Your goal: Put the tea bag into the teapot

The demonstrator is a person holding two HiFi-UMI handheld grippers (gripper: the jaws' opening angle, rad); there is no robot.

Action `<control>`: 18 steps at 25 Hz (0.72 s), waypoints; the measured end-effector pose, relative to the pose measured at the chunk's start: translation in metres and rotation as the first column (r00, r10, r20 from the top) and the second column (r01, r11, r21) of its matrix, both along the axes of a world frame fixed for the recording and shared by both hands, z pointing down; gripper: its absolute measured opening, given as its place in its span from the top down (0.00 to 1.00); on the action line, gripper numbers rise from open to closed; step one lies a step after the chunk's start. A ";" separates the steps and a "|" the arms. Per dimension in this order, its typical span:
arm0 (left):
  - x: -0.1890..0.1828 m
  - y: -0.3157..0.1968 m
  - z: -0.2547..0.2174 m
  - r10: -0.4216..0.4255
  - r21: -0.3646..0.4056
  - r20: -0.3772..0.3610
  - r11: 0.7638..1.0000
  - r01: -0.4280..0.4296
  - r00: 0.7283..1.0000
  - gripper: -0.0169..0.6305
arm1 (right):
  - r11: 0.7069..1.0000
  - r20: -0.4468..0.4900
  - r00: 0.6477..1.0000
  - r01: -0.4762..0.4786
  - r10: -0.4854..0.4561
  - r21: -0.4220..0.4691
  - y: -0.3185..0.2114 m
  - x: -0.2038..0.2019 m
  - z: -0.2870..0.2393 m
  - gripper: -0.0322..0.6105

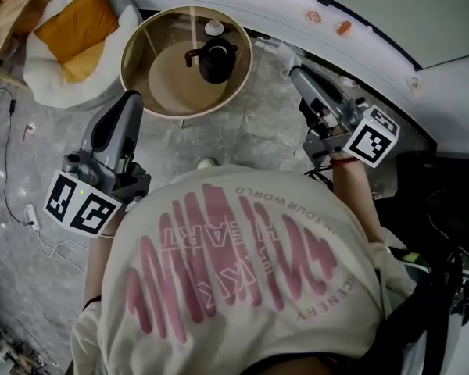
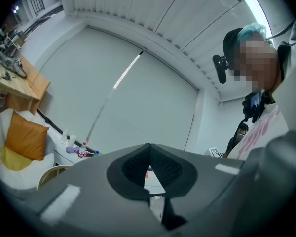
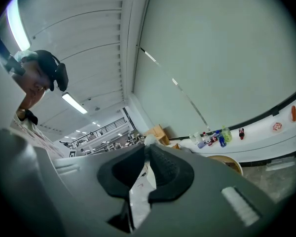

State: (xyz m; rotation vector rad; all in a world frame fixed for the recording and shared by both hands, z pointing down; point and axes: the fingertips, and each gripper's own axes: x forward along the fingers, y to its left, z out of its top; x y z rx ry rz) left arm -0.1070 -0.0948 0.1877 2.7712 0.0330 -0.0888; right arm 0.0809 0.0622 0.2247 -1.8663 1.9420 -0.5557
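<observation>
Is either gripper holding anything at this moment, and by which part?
The right gripper pinches a white piece, apparently the tea bag, between its fingers; which part of it cannot be told. The left gripper is shut on nothing.

I look down on a grey marbled floor [image 1: 250, 135], a round glass-topped table [image 1: 186, 116], a white seat [image 1: 41, 62] with an orange cushion [image 1: 78, 20], and a curved white ledge [image 1: 359, 41]. A strip light [image 2: 255, 9] glows overhead.

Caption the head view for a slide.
Overhead: left tongs and right tongs held near a round table with a black teapot.
</observation>
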 end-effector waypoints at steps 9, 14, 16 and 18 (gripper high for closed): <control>0.018 -0.038 0.012 0.018 -0.026 0.011 1.000 -0.017 1.000 0.95 | 0.999 0.000 1.000 -0.020 0.020 -0.043 -0.029 0.006 0.006 0.89; 0.023 -0.048 0.022 0.002 -0.042 0.035 0.999 0.000 0.999 0.95 | 0.999 0.020 1.000 -0.007 0.008 -0.051 -0.042 0.013 0.013 0.89; 0.024 -0.051 0.025 -0.008 -0.049 0.040 0.999 0.010 0.999 0.95 | 0.998 0.021 1.000 0.004 -0.003 -0.063 -0.045 0.016 0.016 0.89; 0.025 -0.054 0.027 -0.022 -0.054 0.043 0.998 0.024 0.999 0.95 | 0.997 0.034 0.999 0.013 -0.010 -0.070 -0.050 0.022 0.022 0.89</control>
